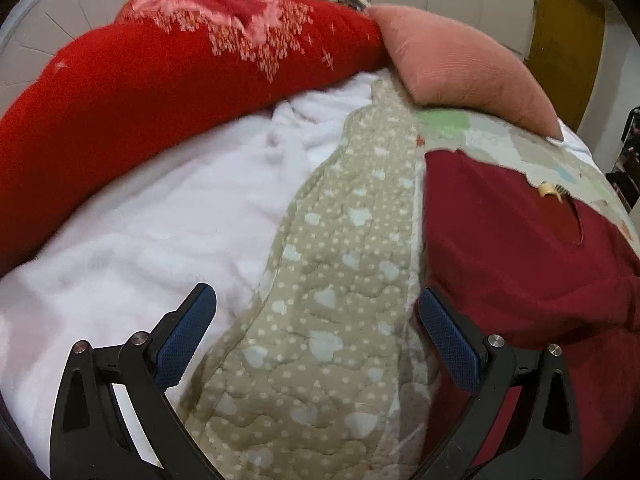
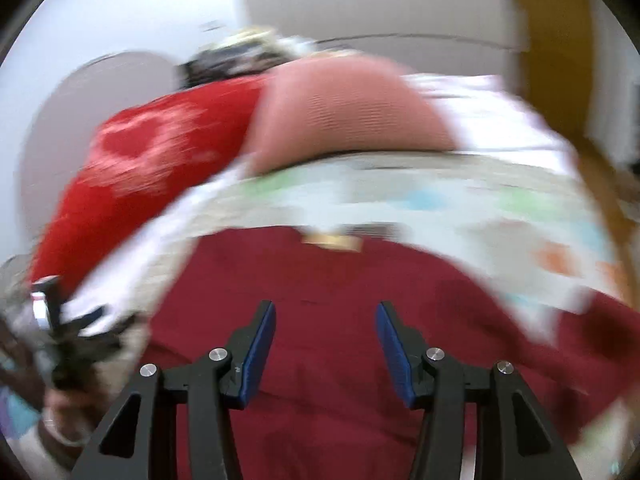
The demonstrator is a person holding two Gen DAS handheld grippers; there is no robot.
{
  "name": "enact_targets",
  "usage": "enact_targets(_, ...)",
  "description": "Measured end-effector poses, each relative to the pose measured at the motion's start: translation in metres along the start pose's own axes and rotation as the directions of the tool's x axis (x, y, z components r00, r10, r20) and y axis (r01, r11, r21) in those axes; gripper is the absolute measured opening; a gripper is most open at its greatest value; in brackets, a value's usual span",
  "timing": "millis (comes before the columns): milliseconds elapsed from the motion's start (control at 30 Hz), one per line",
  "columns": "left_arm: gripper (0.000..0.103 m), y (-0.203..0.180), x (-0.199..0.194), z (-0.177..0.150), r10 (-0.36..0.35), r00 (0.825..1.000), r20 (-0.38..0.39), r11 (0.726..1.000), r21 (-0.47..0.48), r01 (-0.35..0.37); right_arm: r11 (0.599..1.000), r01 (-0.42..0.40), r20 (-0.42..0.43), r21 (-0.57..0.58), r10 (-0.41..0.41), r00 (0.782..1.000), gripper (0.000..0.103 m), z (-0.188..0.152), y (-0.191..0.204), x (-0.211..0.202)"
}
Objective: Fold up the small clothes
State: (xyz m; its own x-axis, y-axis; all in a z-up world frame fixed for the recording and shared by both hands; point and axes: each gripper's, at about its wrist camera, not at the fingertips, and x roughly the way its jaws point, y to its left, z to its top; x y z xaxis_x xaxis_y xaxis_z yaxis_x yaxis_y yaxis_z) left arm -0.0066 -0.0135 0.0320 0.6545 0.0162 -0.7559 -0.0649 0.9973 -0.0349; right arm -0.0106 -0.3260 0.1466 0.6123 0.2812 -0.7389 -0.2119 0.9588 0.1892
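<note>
**Both grippers open above the dark red shirt**

The right wrist view is smeared by motion blur — the neck label on the dark red shirt (image 2: 328, 288) cannot be read. The shirt lies flat on the quilt (image 1: 336, 264), its near edge cut off. The right gripper (image 2: 326, 350) hovers over it, jaws apart and empty. The left gripper (image 1: 316, 336) — jaws wide, empty — hangs above the quilt, just left of the shirt.

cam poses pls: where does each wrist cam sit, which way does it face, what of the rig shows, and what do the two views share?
Left wrist: sits behind the open left gripper, facing across the bed's beige quilt; only its own fingers show.
Right wrist: sits behind the open right gripper, looking down on the maroon garment; blurred, the left gripper also shows at the lower left.
Shared: maroon garment, red heart-pattern pillow, pink cushion.
</note>
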Motion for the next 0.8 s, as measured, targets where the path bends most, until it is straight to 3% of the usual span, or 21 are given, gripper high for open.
enact_targets(167, 0.102, 0.001, 0.004, 0.001, -0.013, 1.000, -0.007, 1.000, 0.008, 0.013, 0.982, -0.151, -0.102, -0.110, 0.139, 0.985, 0.050, 0.019, 0.070, 0.104)
enact_targets(333, 0.102, 0.012, 0.009, 0.005, -0.011, 0.999, -0.031, 0.999, -0.032, 0.010, 0.978, -0.111, -0.181, -0.179, 0.078, 0.980, 0.048, 0.013, 0.089, 0.163)
enact_targets(367, 0.102, 0.013, 0.007, 0.005, -0.012, 1.000, -0.029, 0.999, -0.040, 0.011, 0.977, -0.094, -0.193, -0.194, 0.056, 0.980, 0.033, 0.011, 0.090, 0.171)
enact_targets(400, 0.102, 0.017, 0.004, 0.007, -0.016, 1.000, -0.013, 0.998, -0.054, 0.015, 0.977, -0.097, -0.197, -0.191, 0.059, 0.979, 0.015, 0.010, 0.085, 0.171)
enact_targets(533, 0.102, 0.025, -0.008, 0.011, -0.026, 0.998, 0.057, 0.994, -0.103, 0.032, 0.966, -0.043, -0.127, -0.254, 0.011, 0.992, 0.004, 0.020, 0.097, 0.164)
enact_targets(600, 0.102, 0.025, -0.010, 0.012, -0.048, 0.996, 0.070, 0.992, -0.114, 0.056, 0.969, 0.007, -0.072, -0.247, -0.026, 0.997, 0.003, 0.029, 0.103, 0.166)
enact_targets(733, 0.102, 0.015, -0.008, 0.009, -0.080, 0.995, 0.061, 0.994, -0.064, 0.084, 0.986, 0.039, -0.053, -0.165, -0.048, 0.997, 0.004, 0.034, 0.105, 0.182)
enact_targets(800, 0.102, 0.009, -0.009, 0.008, -0.103, 0.993, 0.061, 0.994, -0.041, 0.106, 0.989, 0.029, -0.077, -0.145, -0.040, 0.996, 0.013, 0.026, 0.103, 0.173)
